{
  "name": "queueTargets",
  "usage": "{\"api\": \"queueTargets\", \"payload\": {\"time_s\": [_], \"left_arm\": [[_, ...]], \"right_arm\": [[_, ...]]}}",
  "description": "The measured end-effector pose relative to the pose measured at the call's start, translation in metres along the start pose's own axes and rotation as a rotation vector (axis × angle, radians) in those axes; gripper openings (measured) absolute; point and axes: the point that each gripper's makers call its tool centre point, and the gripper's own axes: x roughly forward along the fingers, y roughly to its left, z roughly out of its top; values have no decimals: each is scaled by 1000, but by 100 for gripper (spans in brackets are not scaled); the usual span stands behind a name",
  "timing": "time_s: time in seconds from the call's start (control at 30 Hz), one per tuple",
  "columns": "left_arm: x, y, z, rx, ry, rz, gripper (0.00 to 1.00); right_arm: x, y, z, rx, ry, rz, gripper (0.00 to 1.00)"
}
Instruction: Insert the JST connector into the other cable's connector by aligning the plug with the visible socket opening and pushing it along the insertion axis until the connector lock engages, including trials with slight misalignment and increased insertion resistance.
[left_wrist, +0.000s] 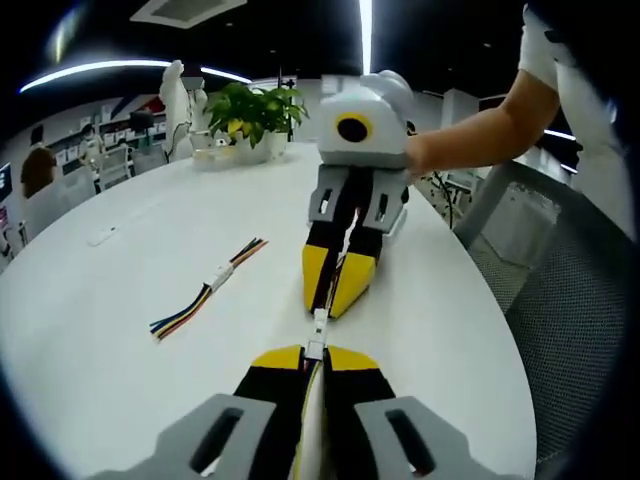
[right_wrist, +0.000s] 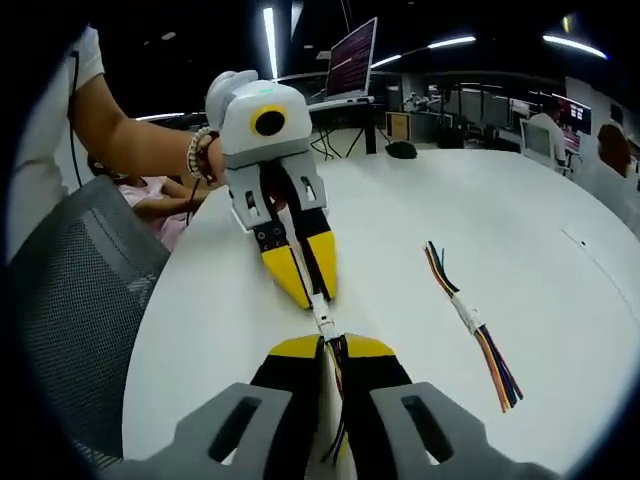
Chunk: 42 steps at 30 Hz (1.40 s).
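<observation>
Left gripper (left_wrist: 312, 362): fingers closed on a cable, yellow tips pinched together with the wires running back between them. White JST connector (left_wrist: 318, 335) sticks out just ahead of the tips.

Right gripper (right_wrist: 335, 352): fingers closed on the other cable, dark and coloured wires trailing back between them. Its white connector (right_wrist: 323, 312) sits just ahead of the tips.

The two grippers face each other tip to tip over the white table (left_wrist: 150, 230). In the left gripper view the right gripper (left_wrist: 338, 290) comes in from ahead, held by a hand (left_wrist: 425, 150). In the right gripper view the left gripper (right_wrist: 308, 283) comes in from ahead, held by a hand with a bead bracelet (right_wrist: 197, 152).

Connectors meet in the gap between the two sets of tips and look touching, roughly in line. Can't tell whether the lock is engaged.

Spare mated cable pair (left_wrist: 208, 290) lies flat on the table, left of the left fingers and well apart; in the right gripper view it (right_wrist: 470, 322) lies right of the right fingers.

Potted plant (left_wrist: 255, 115) stands at the far table edge. Grey mesh chair (right_wrist: 70, 320) sits beside the table.
</observation>
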Motion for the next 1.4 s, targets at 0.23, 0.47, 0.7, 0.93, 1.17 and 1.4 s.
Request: {"api": "queueTargets", "payload": {"time_s": [0.23, 0.47, 0.7, 0.93, 1.17, 1.4], "left_arm": [[-6, -1, 6, -29, -45, -2, 1], [-3, -1, 10, -34, -57, -12, 1], [-4, -1, 14, -39, -64, -10, 0], [-3, -1, 18, -30, -54, -11, 0], [2, -1, 20, 0, -34, -12, 0], [4, -2, 24, 19, -35, -19, 0]], "right_arm": [[-4, 2, 8, 44, -63, 13, 3], [-3, 3, 12, 25, -66, 17, 3], [-6, 4, 14, 25, -74, 13, 3], [-7, 3, 16, 26, -76, 5, 3], [-6, 2, 16, 0, -58, -12, 3], [-11, 1, 16, 0, -65, -17, 3]]}}
